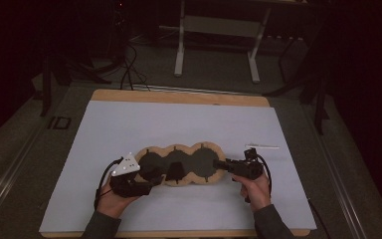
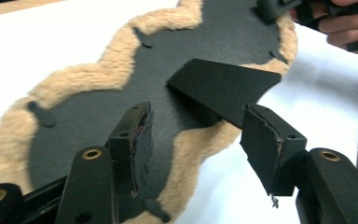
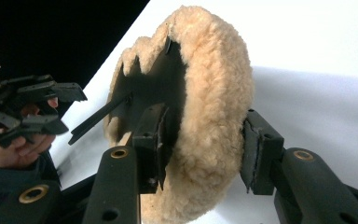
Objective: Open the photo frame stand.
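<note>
From the high view, the fluffy mat lay flat on the white table. It had three round dark parts in a row with tan fur around the edge. My left gripper was at the mat's near left end, with a black flap sticking up just past its tips. My right gripper was at the mat's right end. My left hand and right hand held them from below.

In the left gripper view, my left gripper had its two jaws wide apart. The dark side of the mat lay under and between them. The black flap stuck up from the mat and came close to the right jaw, but I could not tell if it touched. The jaws did not squeeze anything.

In the right gripper view, my right gripper had the furry edge of the mat between its jaws. One jaw pressed on the dark side and the other sat at the fur. The mat's end was lifted up on its edge there. My left gripper was farther off, by the thin black flap.
</note>
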